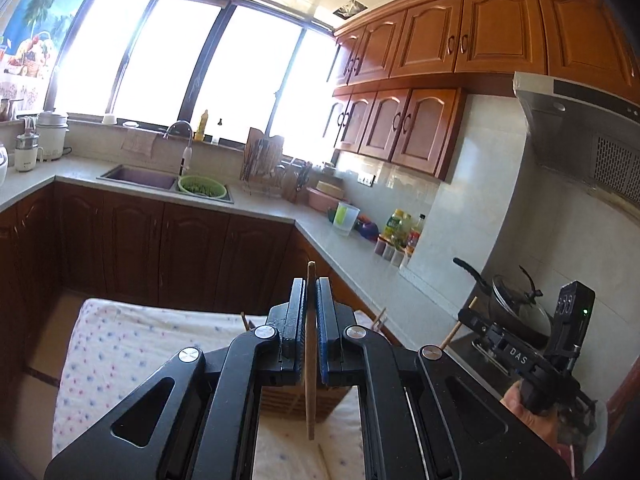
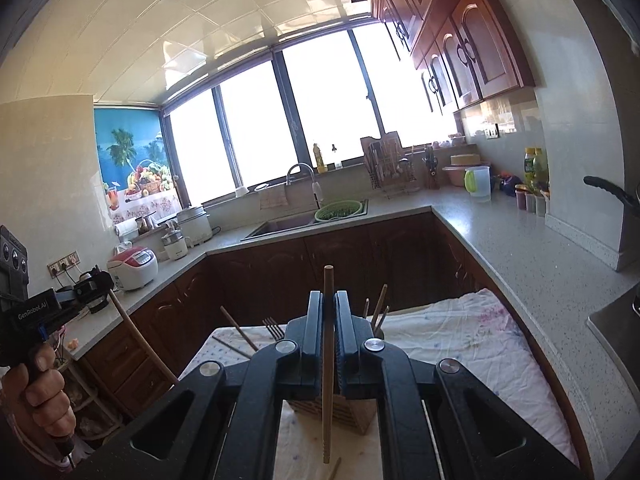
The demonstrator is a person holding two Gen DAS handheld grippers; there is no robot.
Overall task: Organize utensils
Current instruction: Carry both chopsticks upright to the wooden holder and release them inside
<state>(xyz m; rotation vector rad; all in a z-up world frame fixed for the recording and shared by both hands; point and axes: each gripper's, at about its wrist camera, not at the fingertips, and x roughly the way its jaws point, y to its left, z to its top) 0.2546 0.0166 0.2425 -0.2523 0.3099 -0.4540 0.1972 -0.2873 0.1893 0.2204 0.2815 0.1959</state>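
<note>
My left gripper [image 1: 311, 286] is shut on a wooden chopstick [image 1: 310, 400] held upright above a wooden utensil holder [image 1: 280, 402]. My right gripper [image 2: 328, 300] is shut on another wooden chopstick [image 2: 327, 412], upright over the same holder [image 2: 352, 412]. Several chopsticks [image 2: 378, 308] and a fork [image 2: 274, 327] stick up out of the holder. The right gripper also shows at the right of the left wrist view [image 1: 520, 344] with its chopstick [image 1: 454, 330]. The left gripper shows at the left of the right wrist view [image 2: 60, 296] with its chopstick [image 2: 140, 344].
The holder stands on a small table under a dotted white cloth [image 1: 120, 344]. A grey L-shaped counter [image 2: 520, 256] runs around it with a sink [image 2: 280, 226], green colander [image 2: 338, 209], dish rack [image 2: 390, 170], bottles [image 2: 534, 168], rice cookers [image 2: 134, 266] and a pot [image 1: 516, 308].
</note>
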